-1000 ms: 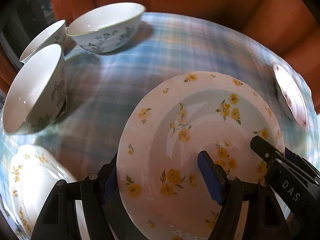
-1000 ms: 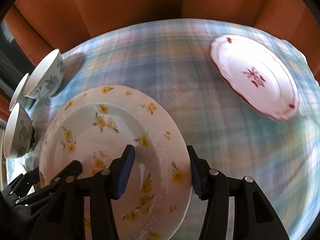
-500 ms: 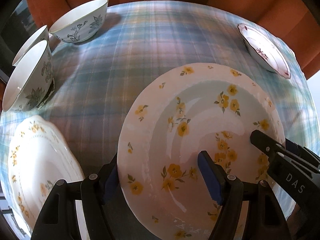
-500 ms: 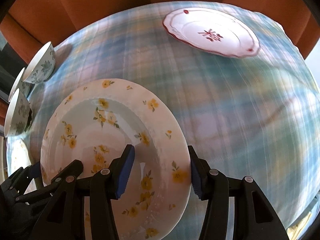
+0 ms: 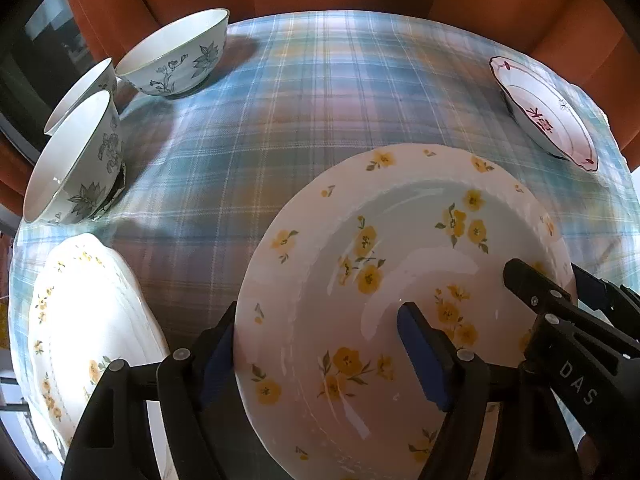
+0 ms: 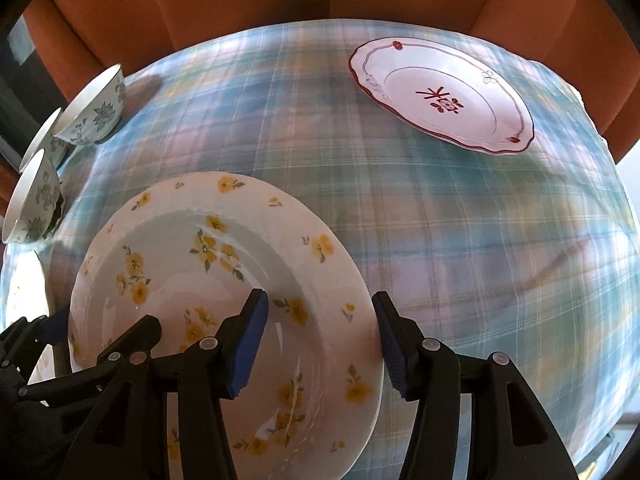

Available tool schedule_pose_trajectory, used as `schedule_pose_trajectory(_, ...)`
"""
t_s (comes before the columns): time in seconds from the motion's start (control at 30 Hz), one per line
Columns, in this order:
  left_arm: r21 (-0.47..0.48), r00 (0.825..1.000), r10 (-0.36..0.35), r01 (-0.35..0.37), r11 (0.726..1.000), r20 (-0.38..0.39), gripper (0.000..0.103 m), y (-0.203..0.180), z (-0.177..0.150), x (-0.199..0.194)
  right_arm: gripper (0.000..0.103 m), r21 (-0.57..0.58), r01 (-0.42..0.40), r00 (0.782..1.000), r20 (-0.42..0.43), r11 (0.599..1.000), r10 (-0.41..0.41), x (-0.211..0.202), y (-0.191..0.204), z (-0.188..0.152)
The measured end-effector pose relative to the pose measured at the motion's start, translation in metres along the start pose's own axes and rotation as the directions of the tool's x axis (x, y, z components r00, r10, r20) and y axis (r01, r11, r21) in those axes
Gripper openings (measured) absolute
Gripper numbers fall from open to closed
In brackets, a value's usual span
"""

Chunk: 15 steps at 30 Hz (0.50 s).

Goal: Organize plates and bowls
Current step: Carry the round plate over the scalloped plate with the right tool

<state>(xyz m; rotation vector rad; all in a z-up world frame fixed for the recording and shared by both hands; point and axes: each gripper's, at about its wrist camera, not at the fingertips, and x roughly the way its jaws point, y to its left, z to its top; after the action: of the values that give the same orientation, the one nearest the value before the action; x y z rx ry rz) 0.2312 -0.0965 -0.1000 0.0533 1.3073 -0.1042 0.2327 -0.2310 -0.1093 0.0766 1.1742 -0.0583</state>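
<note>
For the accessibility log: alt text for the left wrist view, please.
The left gripper straddles the rim of a yellow-flowered plate, whose far side the right gripper straddles. Beyond it, a plaid tablecloth carries three floral bowls, a red-trimmed plate and another yellow-flowered plate.

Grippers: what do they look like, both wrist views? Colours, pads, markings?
Both are black plastic clamp-style frames with silver rivets. The left gripper and right gripper each carry two fingers faced with blue pads. White "DAS" lettering marks the right gripper's body in the left view. No cables or sleeves visible.

Your two wrist cameras are looking steeply down, close over the worktop (image 5: 320,92), both sharing the yellow-flowered plate (image 5: 400,264) (image 6: 192,264).
</note>
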Motion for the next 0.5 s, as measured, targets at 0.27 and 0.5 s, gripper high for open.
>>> schedule_pose_trajectory(0.27, 0.015, 1.0, -0.013, 0.014, 1.0, -0.014, 0.077, -0.004, -0.006, -0.008, 0.058, 0.029, -0.001, 0.999, -0.039, 1.0, 0.002, -0.006, -0.008, -0.003)
schedule_pose_trajectory(0.5, 0.031, 0.999, -0.052, 0.053, 0.998, -0.013, 0.077, -0.005, -0.009, -0.022, 0.058, 0.056, 0.036, 0.999, -0.025, 0.998, -0.034, -0.026, -0.006, -0.013)
